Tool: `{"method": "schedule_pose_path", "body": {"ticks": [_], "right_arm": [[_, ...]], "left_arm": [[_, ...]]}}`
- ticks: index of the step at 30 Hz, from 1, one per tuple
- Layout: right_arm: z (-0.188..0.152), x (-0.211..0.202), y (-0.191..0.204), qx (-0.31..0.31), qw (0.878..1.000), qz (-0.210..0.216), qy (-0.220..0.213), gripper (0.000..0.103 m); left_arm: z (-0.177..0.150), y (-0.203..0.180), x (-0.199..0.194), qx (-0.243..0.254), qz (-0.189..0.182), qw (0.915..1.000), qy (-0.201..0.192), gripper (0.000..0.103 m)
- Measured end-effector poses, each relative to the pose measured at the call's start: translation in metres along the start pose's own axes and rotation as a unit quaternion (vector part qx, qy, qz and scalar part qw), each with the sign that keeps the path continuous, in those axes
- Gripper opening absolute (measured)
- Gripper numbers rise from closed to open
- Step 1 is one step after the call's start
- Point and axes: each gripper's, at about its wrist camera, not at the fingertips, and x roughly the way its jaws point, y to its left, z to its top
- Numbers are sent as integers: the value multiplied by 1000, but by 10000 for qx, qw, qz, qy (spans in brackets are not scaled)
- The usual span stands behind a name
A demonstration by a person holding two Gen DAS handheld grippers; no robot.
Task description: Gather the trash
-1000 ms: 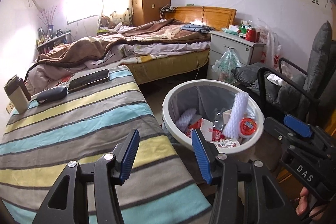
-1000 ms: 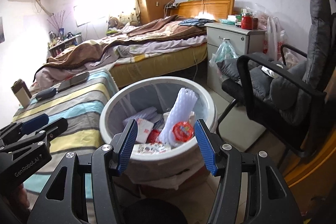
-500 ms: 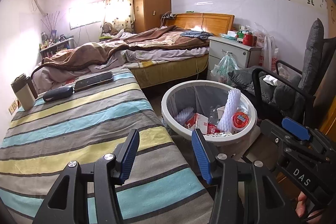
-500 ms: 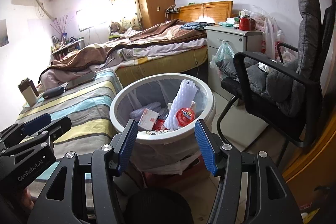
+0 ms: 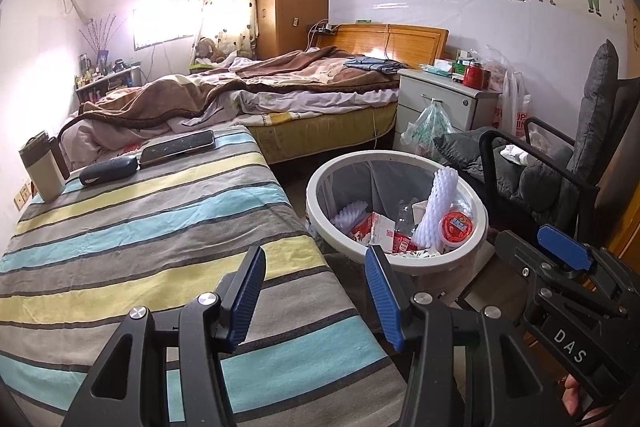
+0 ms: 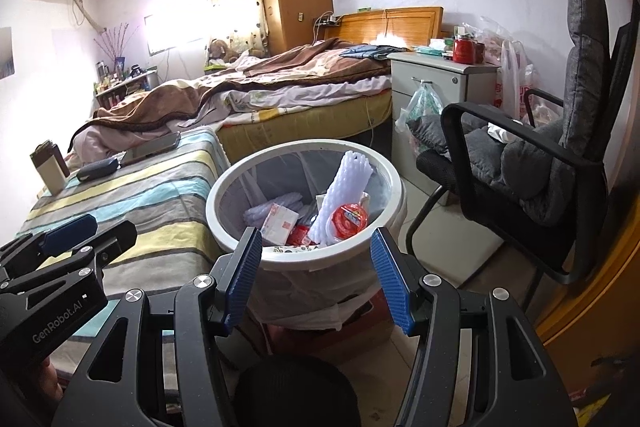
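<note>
1. my left gripper (image 5: pixel 314 291) hangs over the near edge of the striped bed (image 5: pixel 132 247), tongs apart, nothing between them.
2. far ahead and to the left of those tongs lie a box (image 5: pixel 42 167), a dark case (image 5: pixel 108 169) and a phone (image 5: pixel 178 147); i see no trash on the cloth.
3. the bin (image 6: pixel 280 263) sits just ahead of my right gripper (image 6: pixel 316 279) and ahead-right of the left one; right tongs apart too, holding nothing.
4. the trash is already inside it: a foam net (image 6: pixel 344 187) standing upright, a red lid (image 6: pixel 351 217), a carton (image 6: pixel 280 221).
5. i judge it all light; the net is soft and would crush, the liner thin and tearable.
6. if i lift the bag, i'd pinch the liner (image 6: pixel 312 291) where it folds under the rim, both sides, gently.
7. right of the tongs, a tissue (image 6: pixel 500 133) lies on the chair (image 6: pixel 520 163), possibly more trash.
</note>
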Motion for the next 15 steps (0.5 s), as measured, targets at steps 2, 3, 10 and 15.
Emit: {"method": "schedule_pose_path", "body": {"ticks": [2,3,10,15], "right_arm": [[0,-1,1,-5,10000,24,3,58],[0,-2,1,-2,10000,22,1,58],[0,-2,1,7,10000,15,6,58],[0,-4,2,-3,10000,18,4,58]], "left_arm": [[0,0,0,1,-2,10000,9,52],[0,0,0,0,-2,10000,11,52],[0,1,0,-1,-3,10000,5,52],[0,1,0,13,-12,10000,15,52]]}}
